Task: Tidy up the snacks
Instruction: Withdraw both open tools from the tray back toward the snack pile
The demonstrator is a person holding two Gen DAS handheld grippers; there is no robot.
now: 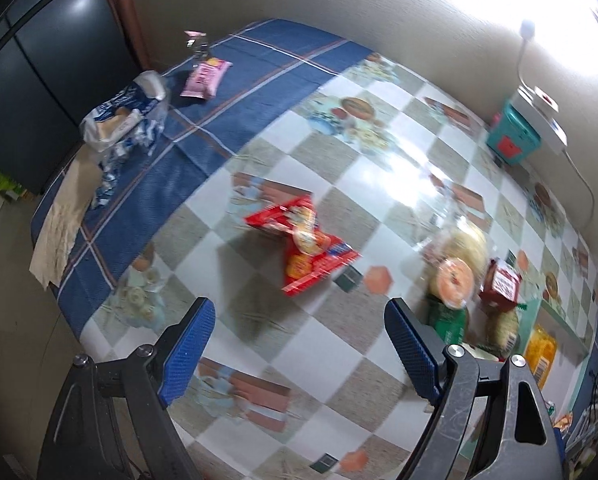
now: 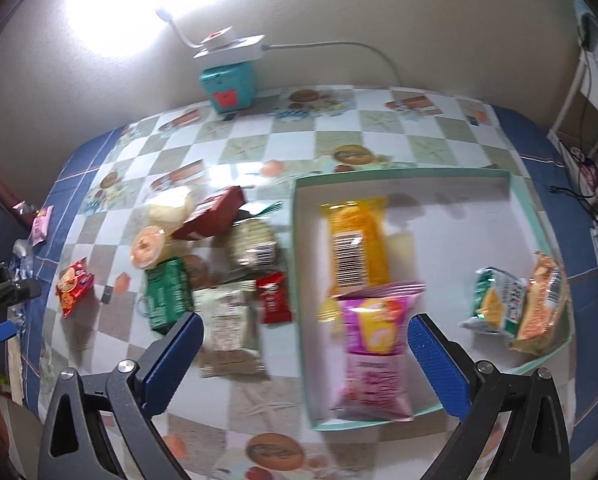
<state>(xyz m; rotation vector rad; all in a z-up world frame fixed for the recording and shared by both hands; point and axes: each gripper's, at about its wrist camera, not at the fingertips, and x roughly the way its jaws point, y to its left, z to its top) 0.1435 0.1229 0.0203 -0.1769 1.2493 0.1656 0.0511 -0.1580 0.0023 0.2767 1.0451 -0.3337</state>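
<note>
Right tool (image 2: 303,336) jaws apart, empty, above pink snack bag (image 2: 375,344) lying in shallow teal-rimmed box (image 2: 403,174). Yellow packet (image 2: 357,248) beside it in same box; green packet (image 2: 495,304) and orange packet (image 2: 541,300) at box's far side. Loose snack pile (image 2: 219,264) on table (image 2: 379,124) just left of box. Left tool (image 1: 299,320) jaws apart, empty, over red cookie packet (image 1: 303,248).

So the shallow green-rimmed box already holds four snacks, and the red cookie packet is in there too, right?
Not quite. The red cookie packet is not in the box; it lies alone on the checkered tablecloth, well apart from it, as the right wrist view shows. The box does hold four snacks: yellow, pink, green and orange.
</note>
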